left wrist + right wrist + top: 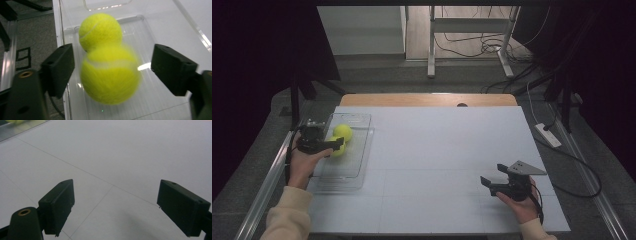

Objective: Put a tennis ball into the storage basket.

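Note:
Two yellow tennis balls lie in a clear plastic tray (356, 165) at the table's left. The far ball (343, 132) (100, 31) rests touching the near ball (338, 148) (110, 73), which looks blurred in the left gripper view. My left gripper (337, 146) (112, 67) hangs over the tray, open, its jaws on either side of the near ball with gaps on both sides. My right gripper (492, 181) (115, 207) is open above the bare white tabletop (125, 157) near the front right, nothing between its jaws.
The tray (175, 22) has low transparent walls around the balls. A white power strip (548, 134) and cables lie on the floor right of the table. A metal rail (267, 175) runs along the table's left side.

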Action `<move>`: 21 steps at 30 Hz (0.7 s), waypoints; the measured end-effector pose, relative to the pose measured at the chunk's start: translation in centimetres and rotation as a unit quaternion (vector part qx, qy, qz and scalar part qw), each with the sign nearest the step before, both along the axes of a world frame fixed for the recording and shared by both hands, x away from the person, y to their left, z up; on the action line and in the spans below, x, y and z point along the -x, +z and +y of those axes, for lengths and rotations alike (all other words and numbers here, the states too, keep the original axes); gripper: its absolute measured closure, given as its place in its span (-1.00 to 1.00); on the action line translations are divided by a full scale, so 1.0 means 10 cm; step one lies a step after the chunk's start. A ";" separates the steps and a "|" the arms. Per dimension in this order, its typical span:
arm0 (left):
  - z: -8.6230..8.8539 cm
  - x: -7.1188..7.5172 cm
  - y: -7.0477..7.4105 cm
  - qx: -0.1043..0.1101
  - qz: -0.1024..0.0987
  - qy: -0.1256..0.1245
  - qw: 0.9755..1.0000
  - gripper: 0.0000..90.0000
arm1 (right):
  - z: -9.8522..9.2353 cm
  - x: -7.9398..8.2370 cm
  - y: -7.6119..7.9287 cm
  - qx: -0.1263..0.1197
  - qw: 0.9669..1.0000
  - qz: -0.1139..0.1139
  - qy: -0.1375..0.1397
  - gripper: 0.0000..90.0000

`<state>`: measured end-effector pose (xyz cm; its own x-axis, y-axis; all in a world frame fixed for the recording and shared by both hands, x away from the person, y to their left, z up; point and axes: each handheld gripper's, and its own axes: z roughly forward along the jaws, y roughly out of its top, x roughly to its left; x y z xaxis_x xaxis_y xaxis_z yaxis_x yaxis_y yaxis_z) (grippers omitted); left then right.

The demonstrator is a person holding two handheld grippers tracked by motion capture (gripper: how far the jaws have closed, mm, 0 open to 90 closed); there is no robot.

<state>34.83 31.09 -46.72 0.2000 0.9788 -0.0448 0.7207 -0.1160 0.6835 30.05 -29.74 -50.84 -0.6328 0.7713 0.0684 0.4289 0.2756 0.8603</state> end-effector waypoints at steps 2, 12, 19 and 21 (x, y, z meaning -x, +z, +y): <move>-0.01 0.01 0.02 0.002 -0.004 -0.002 1.000 -0.69 | -0.01 0.00 0.01 -0.001 1.000 -0.005 -0.004 -0.67; -0.10 0.10 0.12 0.033 -0.045 -0.035 0.998 -0.74 | -0.01 0.00 0.01 -0.001 1.000 -0.004 -0.003 -0.67; -0.15 0.18 0.18 0.064 -0.065 -0.056 0.994 -0.74 | -0.01 -0.02 0.00 -0.009 1.000 -0.002 0.001 -0.67; -0.16 0.20 0.19 0.072 -0.072 -0.061 0.993 -0.74 | -0.01 -0.03 0.00 -0.011 1.000 -0.001 0.002 -0.67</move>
<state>32.83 29.50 -44.78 0.3307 0.9324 -0.1460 0.6014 -0.0890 0.7939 30.35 -29.83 -50.83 -0.6355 0.7675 0.0835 0.4264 0.2587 0.8668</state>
